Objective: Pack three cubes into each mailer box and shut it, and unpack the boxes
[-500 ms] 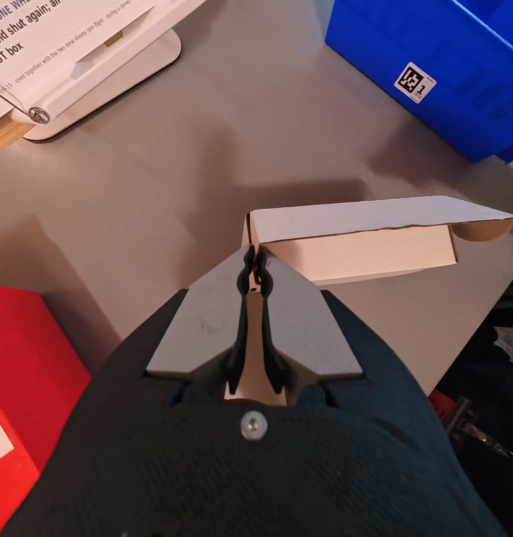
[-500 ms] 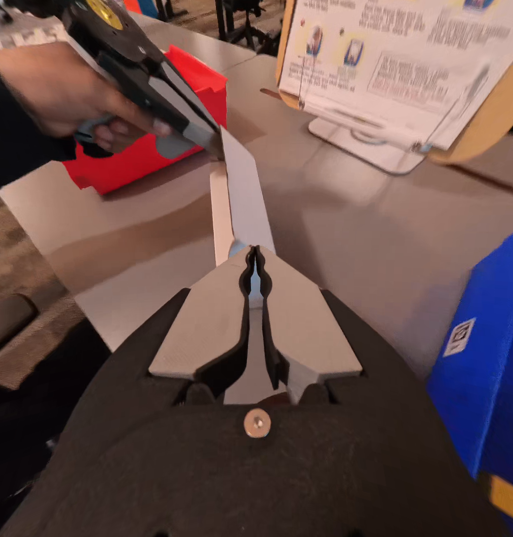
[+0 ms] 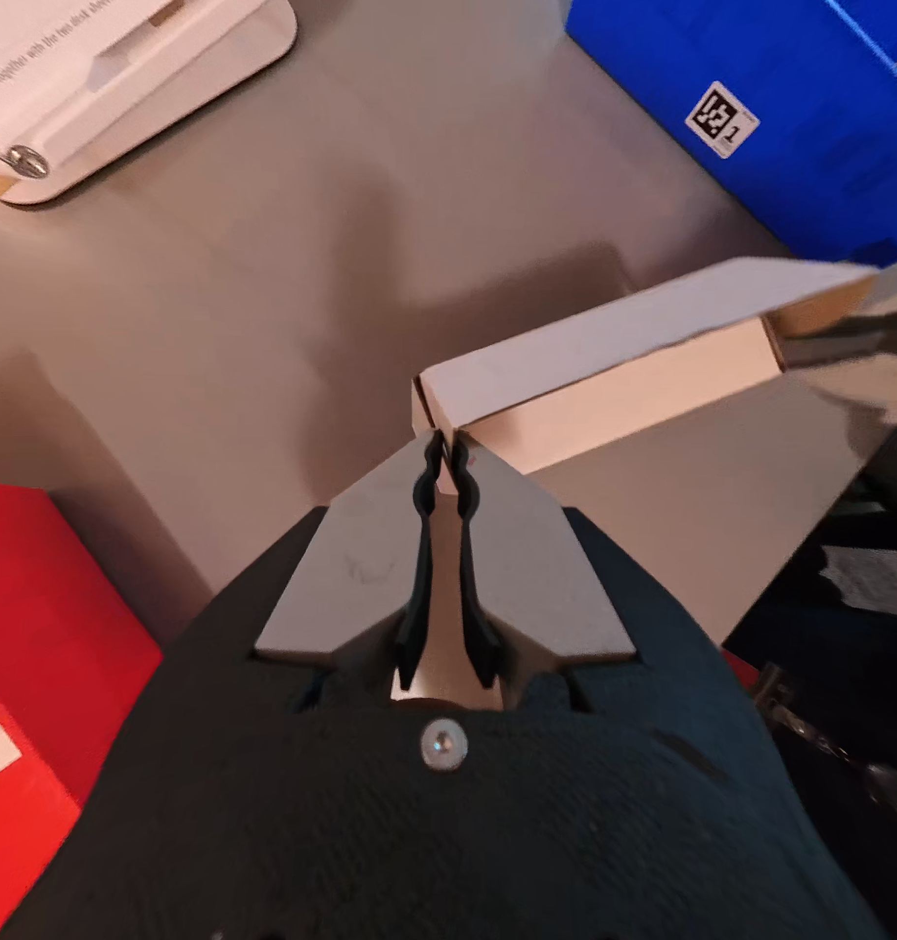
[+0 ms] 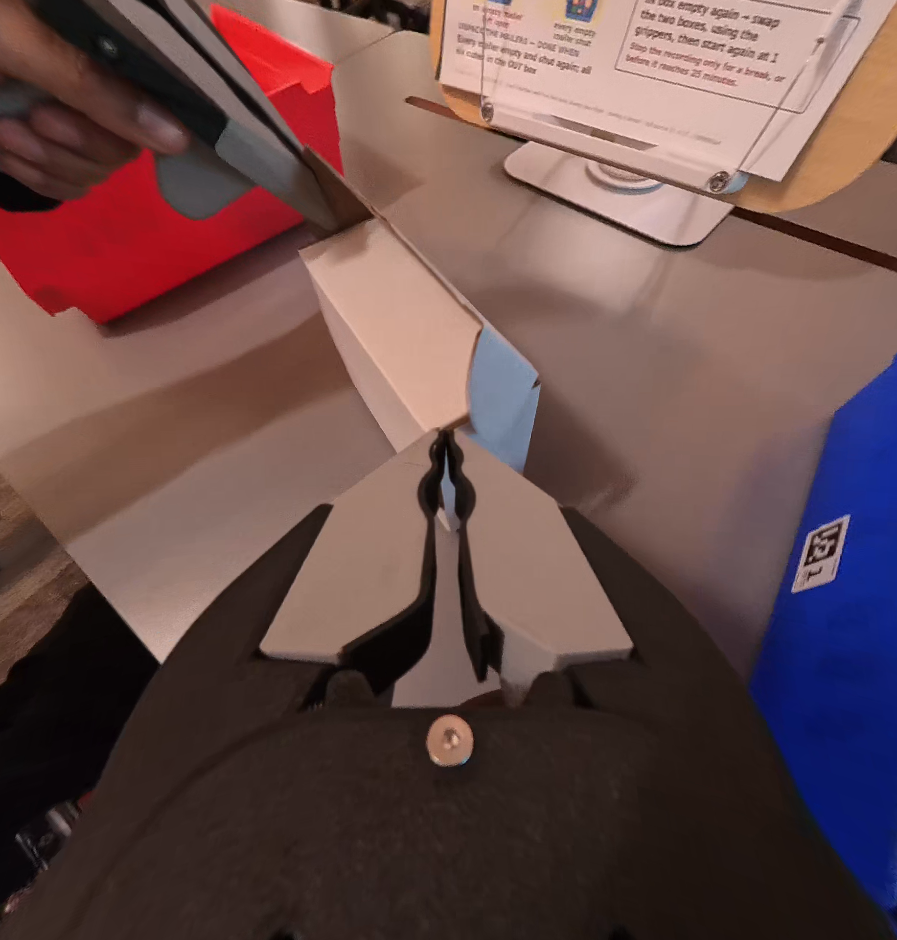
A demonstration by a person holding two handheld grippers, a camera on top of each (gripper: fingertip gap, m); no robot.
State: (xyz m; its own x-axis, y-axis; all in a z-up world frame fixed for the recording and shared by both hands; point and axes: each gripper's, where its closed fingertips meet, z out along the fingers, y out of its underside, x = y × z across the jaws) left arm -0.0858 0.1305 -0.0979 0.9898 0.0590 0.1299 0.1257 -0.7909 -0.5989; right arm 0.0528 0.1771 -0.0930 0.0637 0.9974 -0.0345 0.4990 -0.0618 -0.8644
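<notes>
A white mailer box (image 3: 588,386) is held between my two grippers above the grey table (image 3: 283,305). My left gripper (image 3: 446,450) is shut on the box's near corner. The box's far end meets my right gripper (image 3: 863,341), which is blurred at the right edge. In the right wrist view my right gripper (image 4: 446,442) is shut on the near edge of the box (image 4: 400,330), beside a pale side flap (image 4: 502,397). The left gripper (image 4: 334,208), held by a hand (image 4: 70,122), grips the far corner. No cubes are in view.
A red bin (image 3: 34,610) stands at the left, and it shows behind the left gripper in the right wrist view (image 4: 146,239). A blue bin (image 3: 792,112) with a marker tag stands at the right (image 4: 868,559). A document stand (image 4: 639,117) stands at the table's back. The table edge (image 4: 105,585) is near. My hands' fingertips stand some 15 centimetres from each other.
Both grippers have moved with the box. The box has turned and tilted, with its right end higher in the left wrist view. The right gripper has come into that view.
</notes>
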